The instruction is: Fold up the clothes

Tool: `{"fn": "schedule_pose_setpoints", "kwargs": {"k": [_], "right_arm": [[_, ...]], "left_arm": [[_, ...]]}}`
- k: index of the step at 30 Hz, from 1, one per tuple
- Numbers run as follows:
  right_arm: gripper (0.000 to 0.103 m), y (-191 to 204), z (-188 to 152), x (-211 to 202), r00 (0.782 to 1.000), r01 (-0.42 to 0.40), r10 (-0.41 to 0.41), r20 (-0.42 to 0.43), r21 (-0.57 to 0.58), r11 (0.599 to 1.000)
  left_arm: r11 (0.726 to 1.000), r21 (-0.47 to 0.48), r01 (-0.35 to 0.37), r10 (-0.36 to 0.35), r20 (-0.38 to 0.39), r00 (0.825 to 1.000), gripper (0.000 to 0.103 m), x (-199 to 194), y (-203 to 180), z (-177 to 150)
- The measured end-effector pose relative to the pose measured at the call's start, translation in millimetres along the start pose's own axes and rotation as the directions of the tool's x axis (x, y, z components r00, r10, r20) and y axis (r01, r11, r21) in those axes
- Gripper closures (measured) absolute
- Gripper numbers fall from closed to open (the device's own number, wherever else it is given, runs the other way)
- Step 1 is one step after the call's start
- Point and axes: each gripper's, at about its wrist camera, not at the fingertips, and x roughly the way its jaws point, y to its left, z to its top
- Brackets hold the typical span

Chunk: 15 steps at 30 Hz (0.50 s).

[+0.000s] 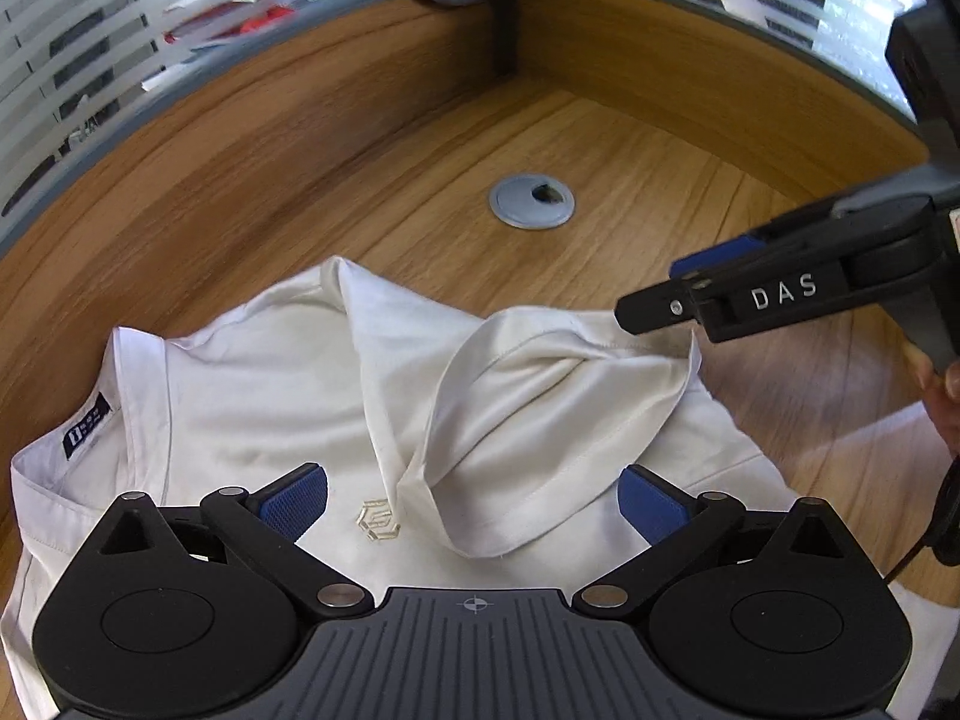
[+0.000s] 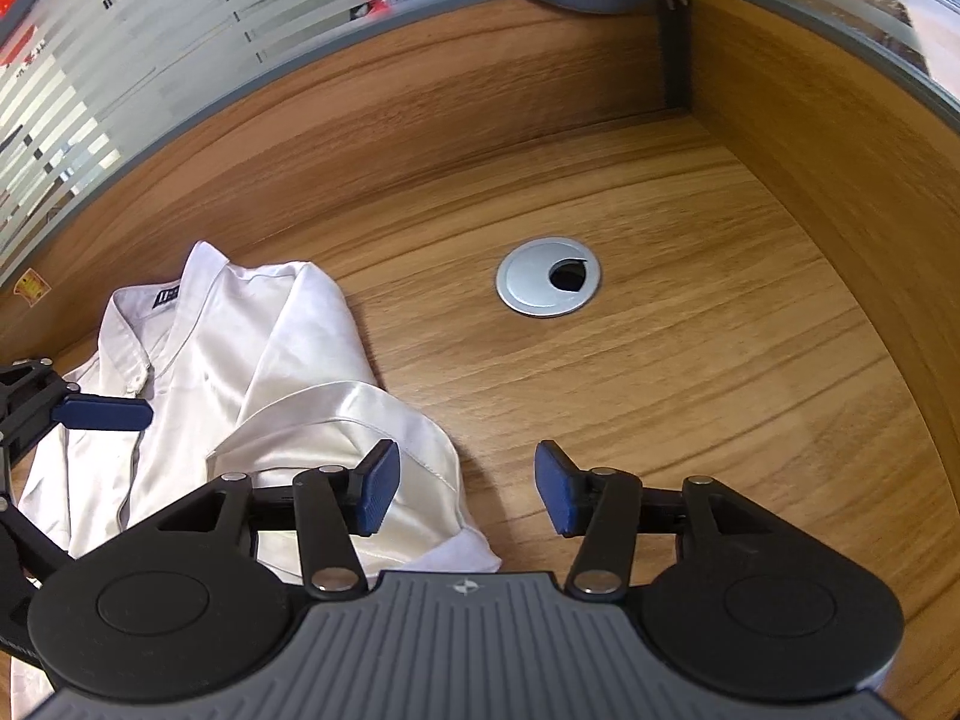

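A white shirt [image 1: 270, 396] lies partly folded on the wooden desk, collar with a dark label [image 1: 87, 425] at the left, a sleeve [image 1: 540, 420] laid across its middle. My left gripper [image 1: 474, 501] is open just above the shirt's front, near a small embroidered logo [image 1: 377, 521]. My right gripper [image 1: 648, 306] enters the left wrist view from the right, its tips at the shirt's far right edge. In the right wrist view the right gripper [image 2: 467, 489] is open and empty, over the shirt's [image 2: 228, 372] right edge and bare desk. The left gripper's blue fingertip [image 2: 102, 412] shows at the left.
A grey round cable grommet [image 1: 531, 201] sits in the desk beyond the shirt; it also shows in the right wrist view [image 2: 547, 277]. Wooden partition walls [image 2: 810, 138] with frosted striped glass close the desk's back and right sides. Bare wood [image 2: 690, 396] lies right of the shirt.
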Motion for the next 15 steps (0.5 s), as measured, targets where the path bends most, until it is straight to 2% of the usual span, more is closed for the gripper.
{"fn": "schedule_pose_setpoints", "kwargs": {"k": [8, 10, 11, 12, 15], "right_arm": [[0.047, 7, 1, -3, 0.999, -0.038, 0.038, -0.008, -0.041, 0.998], [0.048, 9, -1, -1, 0.999, -0.049, 0.048, -0.019, -0.059, 0.997], [0.049, 10, -1, 1, 0.999, -0.05, 0.049, -0.022, -0.065, 0.997], [0.05, 11, 0, 2, 0.998, -0.052, 0.05, -0.024, -0.068, 0.996], [0.053, 12, 2, 8, 0.999, -0.042, 0.04, -0.025, -0.074, 0.996]], "left_arm": [[1.0, -0.017, -0.018, 0.017, -0.06, 0.998, 0.001, 7, 10, -4], [1.0, -0.005, -0.027, 0.026, -0.067, 0.997, 0.005, 9, 12, -4], [1.0, 0.0, -0.027, 0.027, -0.068, 0.997, 0.017, 9, 13, -4], [1.0, 0.0, -0.03, 0.029, -0.07, 0.997, 0.035, 10, 14, -4], [0.999, -0.023, -0.033, 0.031, -0.077, 0.997, 0.06, 12, 19, -2]]}}
